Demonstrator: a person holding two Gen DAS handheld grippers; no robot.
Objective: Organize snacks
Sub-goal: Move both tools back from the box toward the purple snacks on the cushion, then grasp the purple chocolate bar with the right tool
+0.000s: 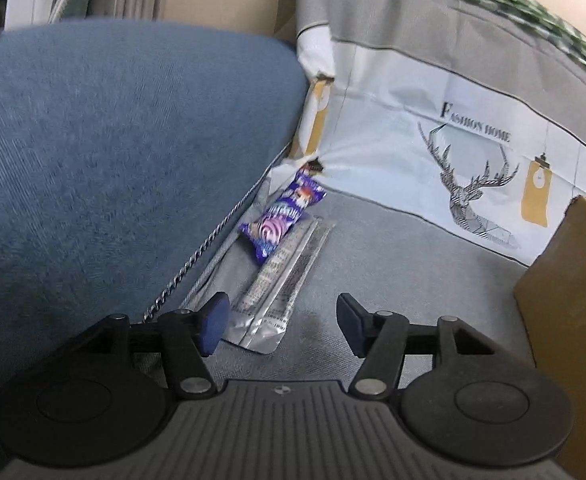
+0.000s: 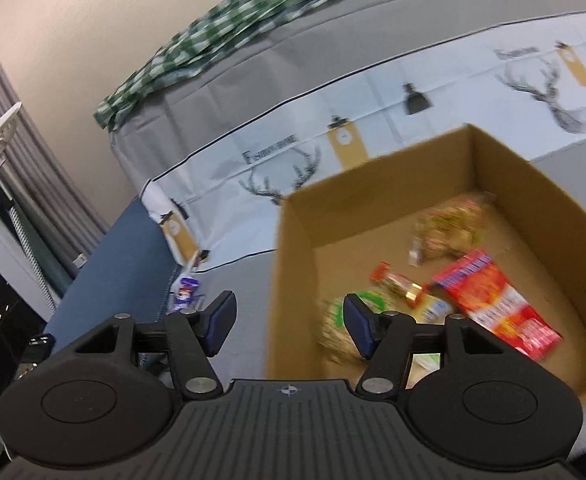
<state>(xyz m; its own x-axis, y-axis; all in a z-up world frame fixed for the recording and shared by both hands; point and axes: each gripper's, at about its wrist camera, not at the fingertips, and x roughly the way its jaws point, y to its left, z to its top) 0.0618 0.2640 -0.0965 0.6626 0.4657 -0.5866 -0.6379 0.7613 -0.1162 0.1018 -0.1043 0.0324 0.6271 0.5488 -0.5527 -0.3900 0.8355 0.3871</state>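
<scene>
In the left wrist view a purple swirl-printed snack pack lies on the grey sofa seat, partly on top of a silver foil packet. My left gripper hovers just short of the foil packet, open, with nothing between its fingers. In the right wrist view my right gripper is open and empty above the near left wall of a cardboard box. Inside lie a red snack bag, a red-and-gold wrapped snack, a green-labelled pack and a beige bag. The purple pack shows at the far left.
A blue cushion presses against the snacks' left side, with a metal chain along its edge. The sofa back wears a white deer-print cover. A box corner stands at right. A green checked cloth drapes over the sofa top.
</scene>
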